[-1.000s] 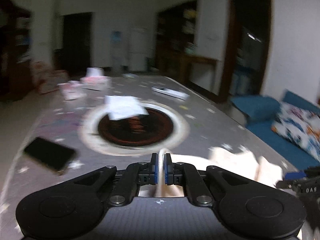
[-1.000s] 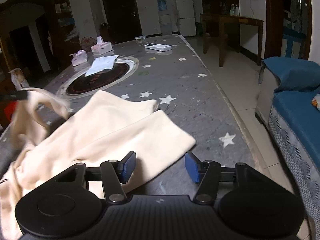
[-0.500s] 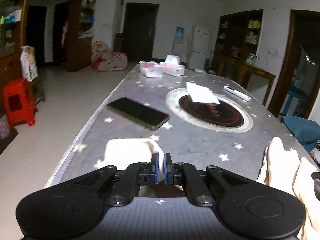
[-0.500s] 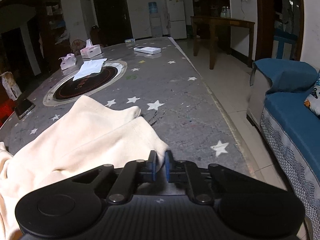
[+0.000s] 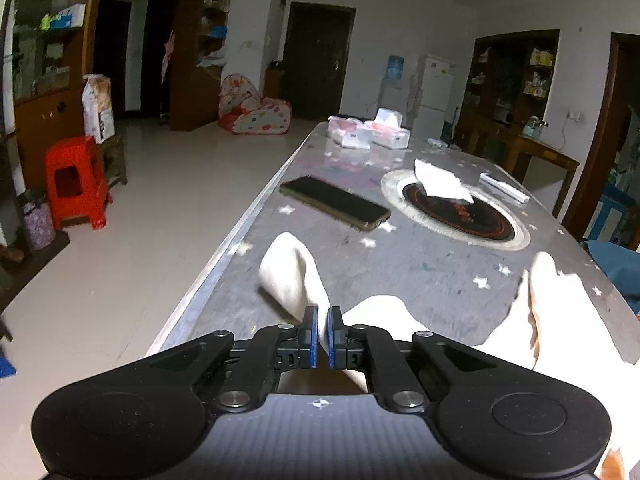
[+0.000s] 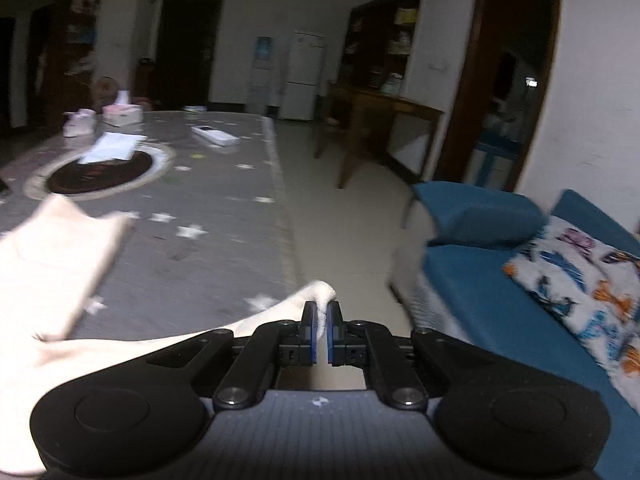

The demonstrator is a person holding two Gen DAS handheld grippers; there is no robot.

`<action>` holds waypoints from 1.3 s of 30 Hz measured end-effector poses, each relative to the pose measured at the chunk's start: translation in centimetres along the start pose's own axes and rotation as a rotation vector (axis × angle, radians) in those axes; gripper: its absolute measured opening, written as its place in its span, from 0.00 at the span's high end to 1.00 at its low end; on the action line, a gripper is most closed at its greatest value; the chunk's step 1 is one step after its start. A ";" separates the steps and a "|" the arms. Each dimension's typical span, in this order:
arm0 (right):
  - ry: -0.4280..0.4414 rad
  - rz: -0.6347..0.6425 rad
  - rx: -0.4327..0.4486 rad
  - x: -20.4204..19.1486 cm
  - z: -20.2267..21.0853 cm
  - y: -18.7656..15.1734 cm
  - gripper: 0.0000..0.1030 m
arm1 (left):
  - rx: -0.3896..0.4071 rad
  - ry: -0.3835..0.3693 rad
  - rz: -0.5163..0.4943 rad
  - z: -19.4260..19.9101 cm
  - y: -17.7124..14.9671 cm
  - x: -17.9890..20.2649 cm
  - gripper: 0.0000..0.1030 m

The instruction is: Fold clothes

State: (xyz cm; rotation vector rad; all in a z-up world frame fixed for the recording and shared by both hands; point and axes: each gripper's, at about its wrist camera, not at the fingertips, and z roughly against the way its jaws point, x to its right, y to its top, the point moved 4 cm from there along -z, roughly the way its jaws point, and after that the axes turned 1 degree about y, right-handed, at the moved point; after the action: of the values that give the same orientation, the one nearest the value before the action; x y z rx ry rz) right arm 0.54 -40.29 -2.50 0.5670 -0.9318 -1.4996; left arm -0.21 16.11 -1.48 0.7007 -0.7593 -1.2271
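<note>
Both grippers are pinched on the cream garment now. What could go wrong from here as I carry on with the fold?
1. The right gripper holds only a small tip of the cream garment, so it might slip out.
2. The left gripper grips near the table edge, so slack cloth could slide off.
3. The phone lies close ahead, so swinging cloth may nudge it.

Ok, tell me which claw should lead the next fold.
Probably the left claw: it grips the cream garment over the table. The right claw pinches its corner at the table's edge.
</note>
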 end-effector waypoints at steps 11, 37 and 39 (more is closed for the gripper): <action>-0.019 0.035 -0.107 0.7 -1.5 -1.9 0.85 | -0.066 0.010 -0.066 1.6 -1.5 -1.0 0.86; 0.566 0.081 -0.120 -15.5 -8.8 7.7 0.73 | -0.162 -0.212 -0.315 -11.4 4.4 16.0 0.73; 0.579 0.066 -0.135 -16.3 -10.3 8.1 0.73 | -0.175 -0.231 -0.325 -12.4 4.4 17.0 0.73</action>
State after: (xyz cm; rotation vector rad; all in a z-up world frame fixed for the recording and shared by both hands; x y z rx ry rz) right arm 16.06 -26.37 -4.40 0.8058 -0.3928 -1.2262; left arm 15.14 1.16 -2.88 0.5559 -0.7334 -1.6710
